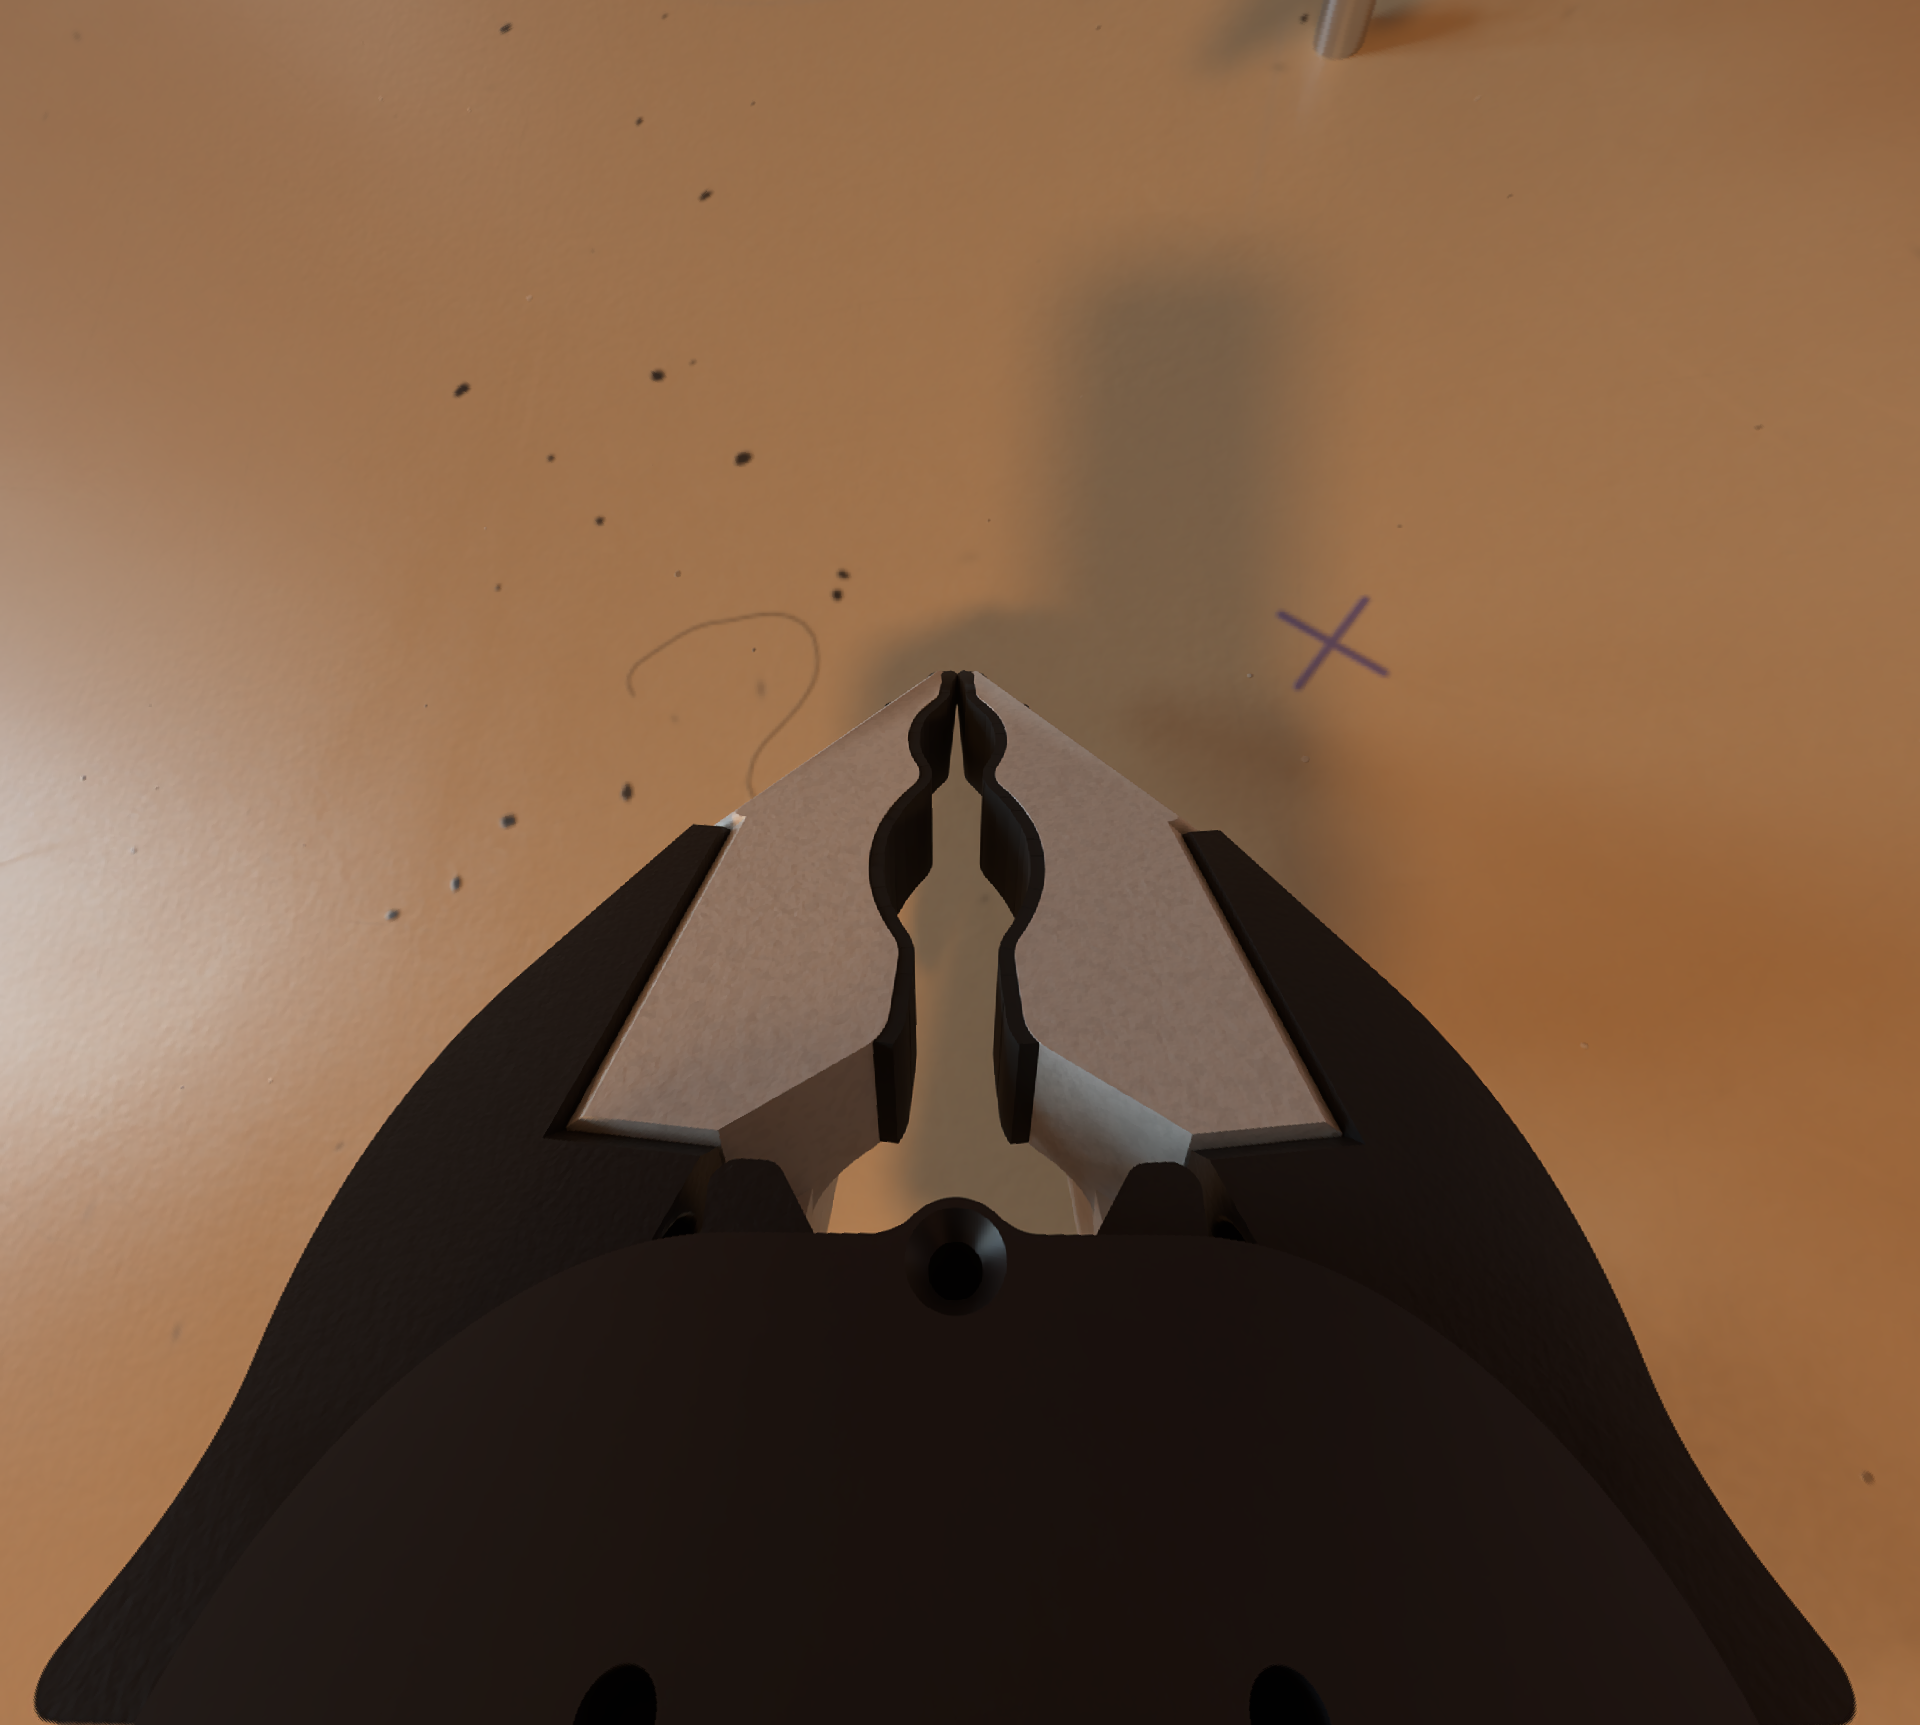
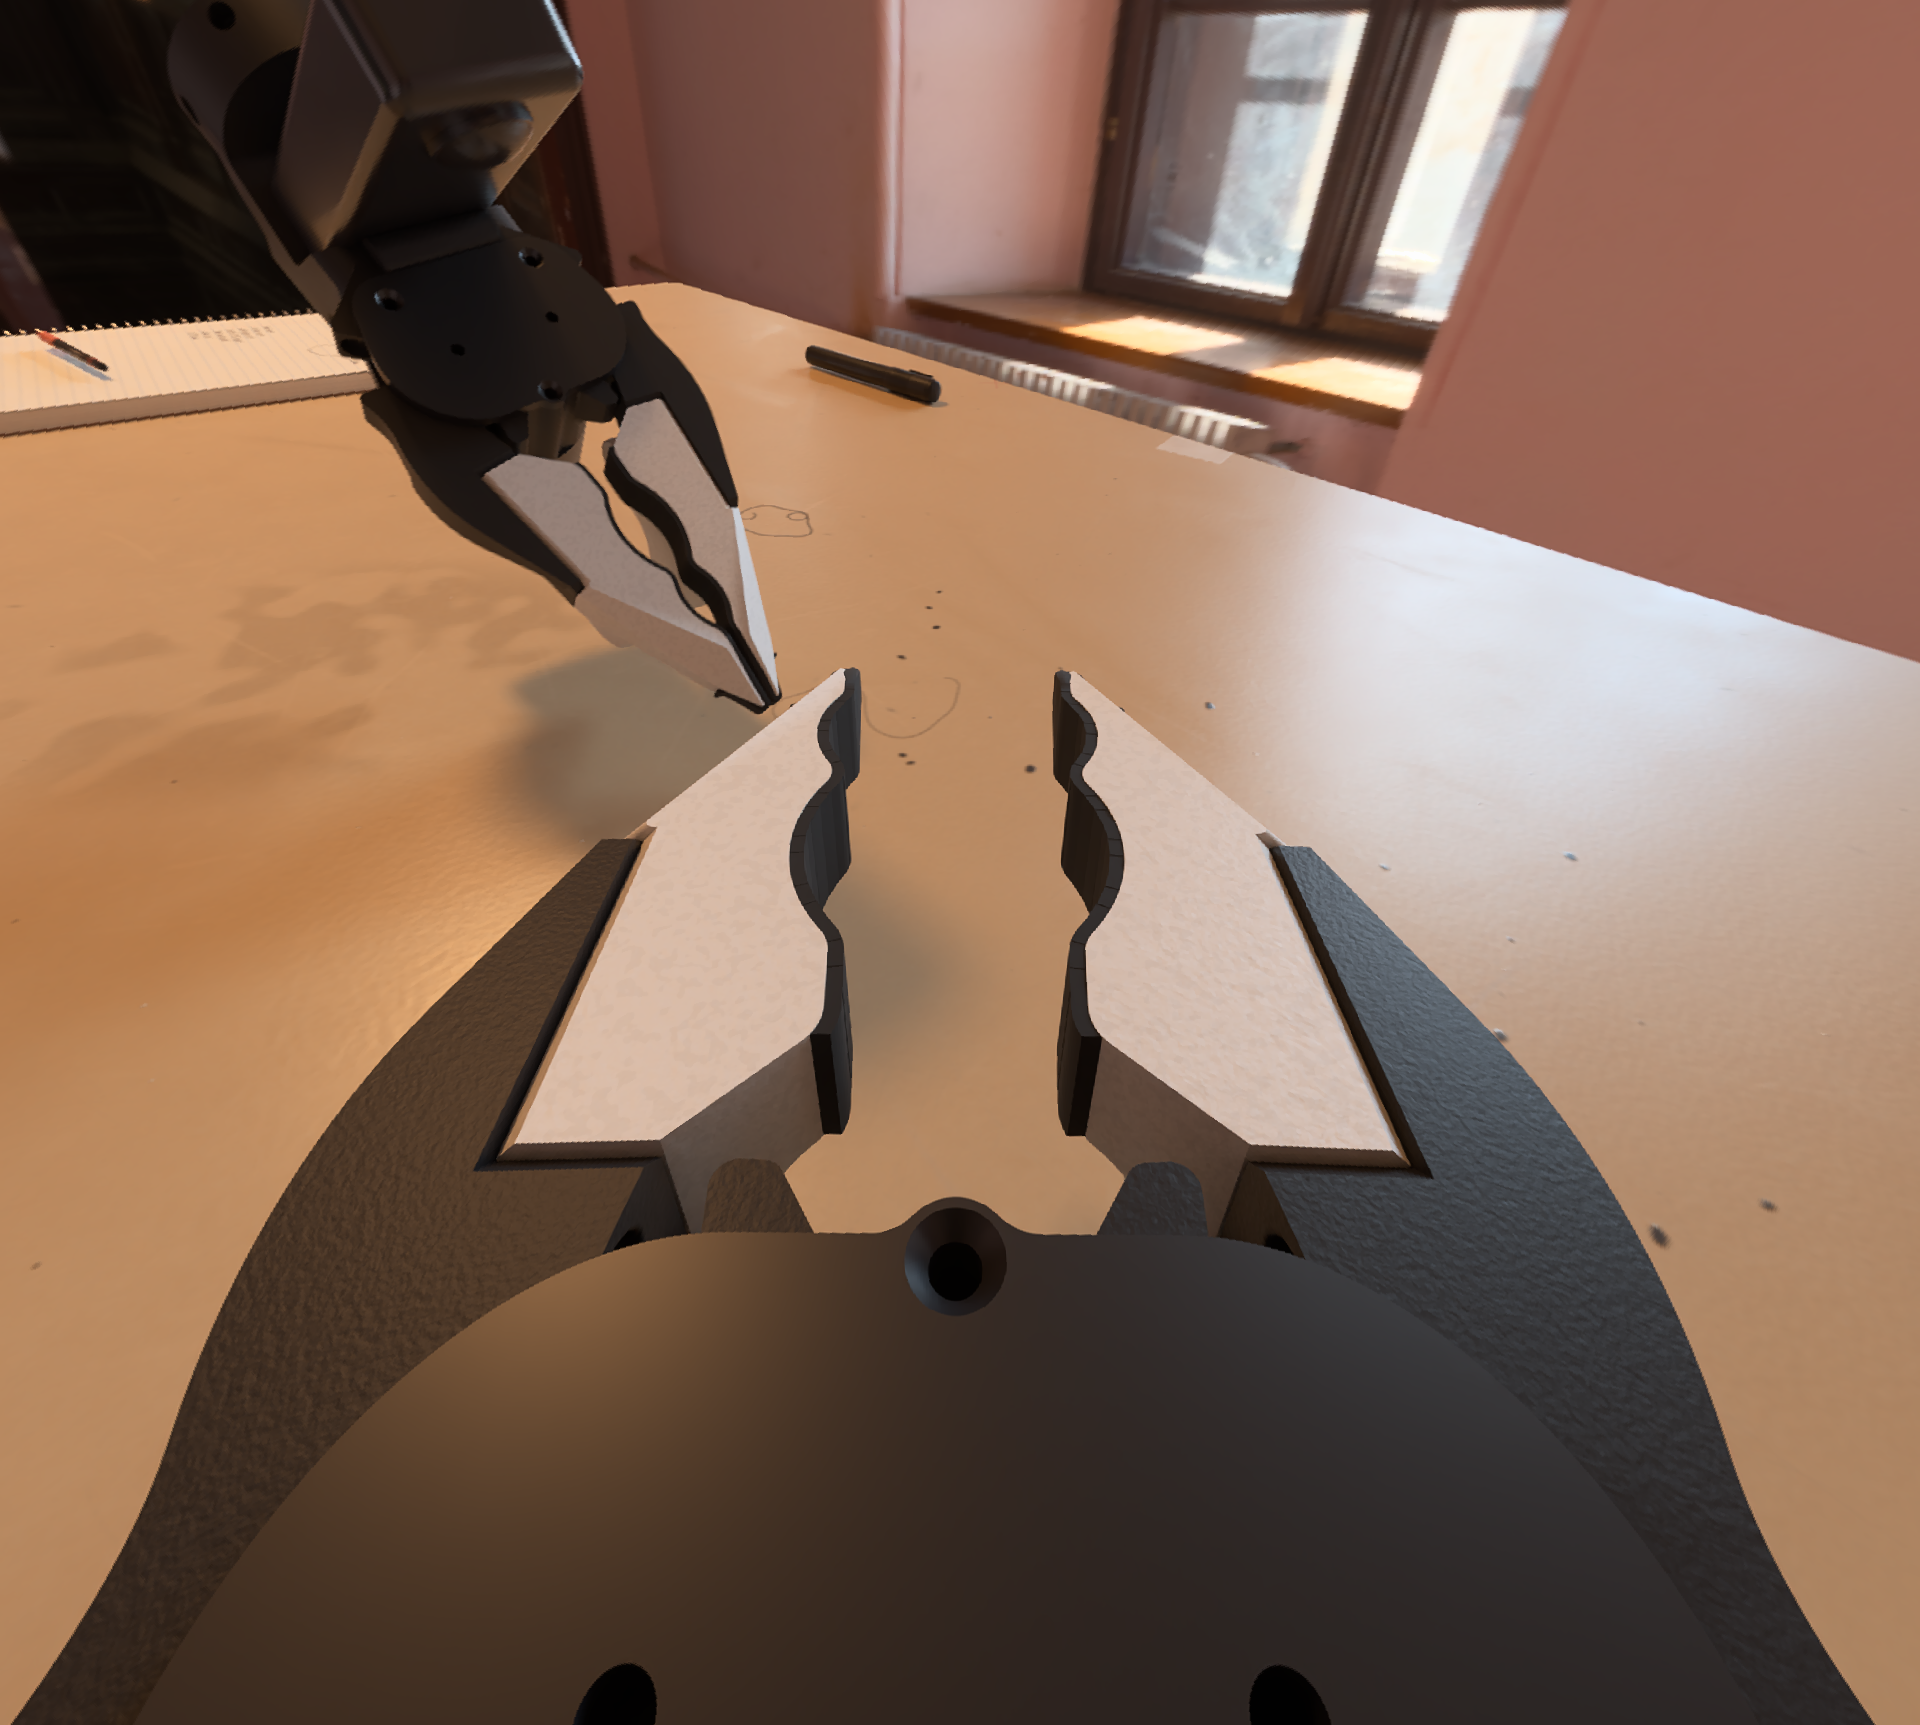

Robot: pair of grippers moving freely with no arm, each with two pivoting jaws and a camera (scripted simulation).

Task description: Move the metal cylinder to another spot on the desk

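Our left tongs are pressed together, empty; the right tongs gape. The metal cylinder stands upright on the counter, far ahead-right, nearer the right tongs.

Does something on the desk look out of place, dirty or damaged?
Nothing is spilled or broken. The desk carries scattered dark specks, a thin pen scribble and a purple cross mark, so it looks marked. The metal cylinder stands upright, untouched.
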